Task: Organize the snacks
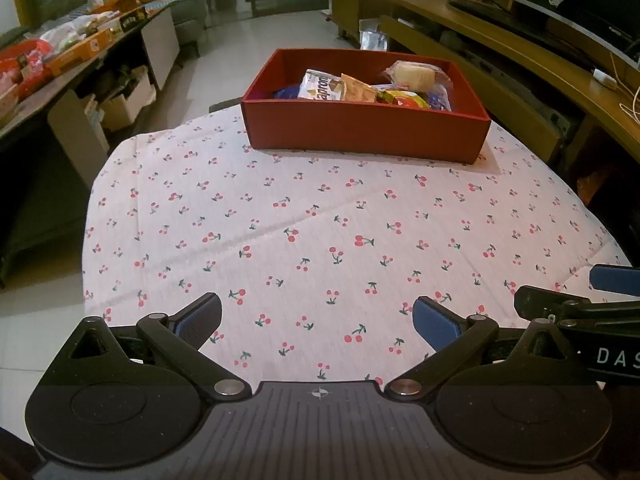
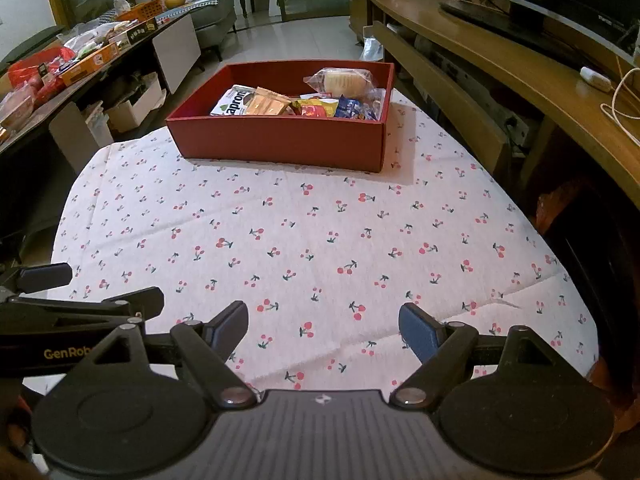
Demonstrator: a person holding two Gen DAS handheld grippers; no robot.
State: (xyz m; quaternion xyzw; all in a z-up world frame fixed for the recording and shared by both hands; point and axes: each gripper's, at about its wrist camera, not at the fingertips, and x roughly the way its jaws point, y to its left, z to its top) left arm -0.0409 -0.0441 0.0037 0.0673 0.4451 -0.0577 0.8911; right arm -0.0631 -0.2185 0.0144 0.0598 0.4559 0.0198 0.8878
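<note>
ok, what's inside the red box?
Snack packets piled in the red box: a white wafer pack, an orange packet, a clear bag of pale biscuits, yellow-red and blue wrappers. Anything beneath the pile or behind the near wall is hidden.

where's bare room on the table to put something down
The cherry-print tablecloth is bare from the red box down to both open grippers, left gripper and right gripper. Narrow strips flank the box. It is crowded inside the box, with snack packets piled up.
</note>
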